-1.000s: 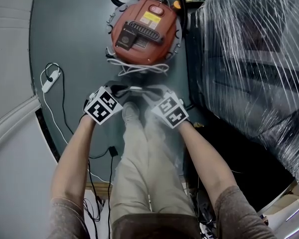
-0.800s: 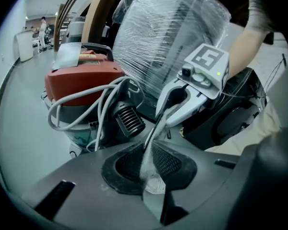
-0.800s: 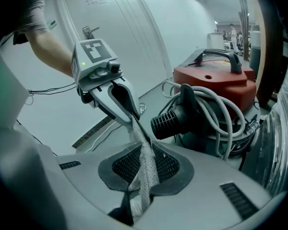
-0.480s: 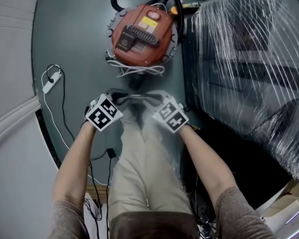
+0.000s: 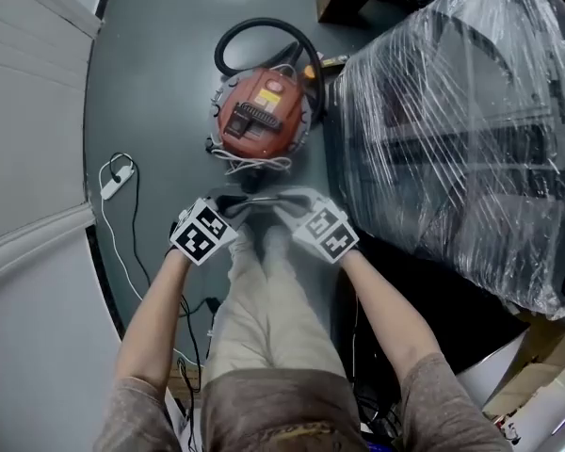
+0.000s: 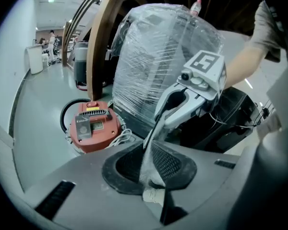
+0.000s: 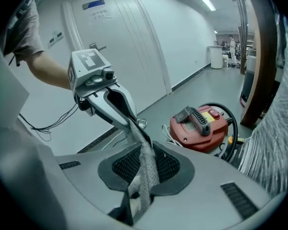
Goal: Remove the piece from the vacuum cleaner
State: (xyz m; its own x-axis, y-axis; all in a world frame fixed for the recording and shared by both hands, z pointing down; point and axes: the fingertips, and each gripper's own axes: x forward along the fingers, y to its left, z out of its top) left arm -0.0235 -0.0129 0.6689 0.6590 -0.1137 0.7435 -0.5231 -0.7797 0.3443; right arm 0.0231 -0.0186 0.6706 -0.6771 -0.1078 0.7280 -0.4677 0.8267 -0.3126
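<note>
The red vacuum cleaner (image 5: 261,116) stands on the dark grey floor with its black hose (image 5: 254,34) looped behind it; it shows small in the left gripper view (image 6: 92,126) and the right gripper view (image 7: 201,123). A thin white mesh strip (image 5: 260,199) stretches between my two grippers, well above the floor and on the near side of the vacuum. My left gripper (image 5: 231,205) is shut on one end of the strip (image 6: 151,150). The other end (image 7: 145,169) is pinched in my right gripper (image 5: 287,203). Each gripper faces the other across the strip.
A tall stack wrapped in clear plastic film (image 5: 452,130) fills the right side. A white power strip with its cable (image 5: 113,172) lies on the floor at the left, by the white wall (image 5: 28,111). A white cord (image 5: 250,163) lies coiled before the vacuum. My beige trouser legs (image 5: 273,299) are below.
Both grippers have risen together with the mesh strip held between them, away from the vacuum. The vacuum now looks smaller and farther off.
</note>
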